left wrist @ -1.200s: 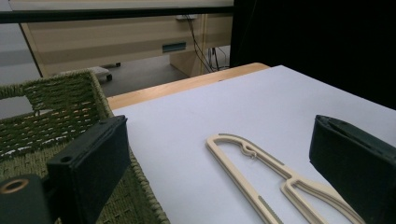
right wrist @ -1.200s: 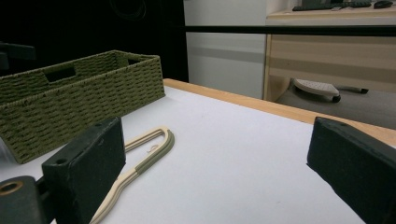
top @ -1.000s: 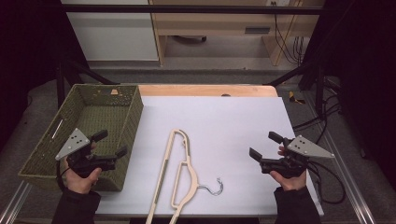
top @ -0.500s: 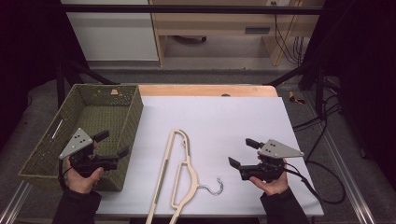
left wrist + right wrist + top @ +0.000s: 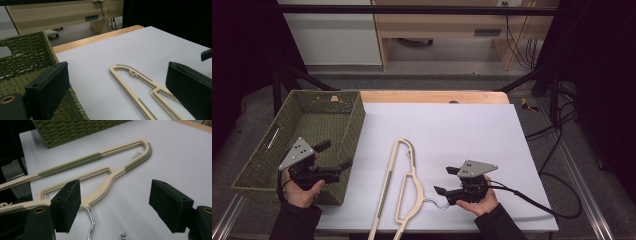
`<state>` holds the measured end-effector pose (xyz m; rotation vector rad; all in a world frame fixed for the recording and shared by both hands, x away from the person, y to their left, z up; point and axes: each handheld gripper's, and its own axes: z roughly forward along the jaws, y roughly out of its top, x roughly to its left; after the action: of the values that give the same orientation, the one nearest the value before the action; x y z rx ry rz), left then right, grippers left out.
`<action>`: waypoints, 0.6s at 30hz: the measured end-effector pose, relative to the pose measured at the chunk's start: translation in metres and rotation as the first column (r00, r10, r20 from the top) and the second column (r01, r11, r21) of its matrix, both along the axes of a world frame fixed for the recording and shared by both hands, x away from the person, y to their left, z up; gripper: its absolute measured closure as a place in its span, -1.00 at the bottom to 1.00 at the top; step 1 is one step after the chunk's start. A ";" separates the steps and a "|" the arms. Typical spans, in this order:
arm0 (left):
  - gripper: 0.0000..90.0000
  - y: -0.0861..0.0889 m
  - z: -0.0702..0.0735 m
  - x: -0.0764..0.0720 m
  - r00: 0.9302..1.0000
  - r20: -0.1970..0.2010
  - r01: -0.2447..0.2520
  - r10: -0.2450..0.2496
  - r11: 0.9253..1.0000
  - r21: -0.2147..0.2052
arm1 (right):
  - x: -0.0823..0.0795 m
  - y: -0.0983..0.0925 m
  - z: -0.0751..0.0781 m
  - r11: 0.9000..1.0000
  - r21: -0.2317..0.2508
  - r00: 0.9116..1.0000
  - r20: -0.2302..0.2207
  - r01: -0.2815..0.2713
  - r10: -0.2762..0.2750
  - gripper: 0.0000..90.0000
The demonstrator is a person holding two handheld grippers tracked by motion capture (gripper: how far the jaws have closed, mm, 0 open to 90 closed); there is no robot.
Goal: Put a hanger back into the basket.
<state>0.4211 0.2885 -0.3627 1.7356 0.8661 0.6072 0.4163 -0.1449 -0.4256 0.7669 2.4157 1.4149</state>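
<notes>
A cream plastic hanger point(image 5: 414, 186) lies flat on the white table point(image 5: 462, 135), its long loop pointing away and its metal hook point(image 5: 437, 202) near the front edge. My right gripper point(image 5: 444, 180) is open just right of the hook, nothing between its jaws. In the right gripper view the hanger's neck point(image 5: 105, 185) and the hook point(image 5: 91, 225) lie in front of the open gripper point(image 5: 116, 192). My left gripper point(image 5: 335, 154) is open and empty over the near right corner of the green woven basket point(image 5: 354, 125). The left gripper view shows the hanger's loop point(image 5: 130, 82) ahead of the gripper point(image 5: 117, 70).
The basket point(image 5: 27, 55) takes up the table's left side and looks empty inside. A wooden strip point(image 5: 437, 96) runs along the far edge. The right gripper's cable point(image 5: 532, 200) trails to the right. White table surface spreads beyond and right of the hanger.
My right gripper has moved left from the table's right side to the hanger's hook. The left gripper has stayed over the basket corner.
</notes>
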 end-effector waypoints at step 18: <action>-0.88 -0.002 -0.001 0.001 1.000 -0.003 0.003 -0.003 1.000 0.011 | 0.003 0.027 -0.037 0.986 -0.099 0.987 -0.100 -0.132 0.122 0.23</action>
<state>0.4217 0.2864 -0.3639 1.7481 0.8641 0.6085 0.4192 -0.1179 -0.4623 0.6787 2.6303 1.3095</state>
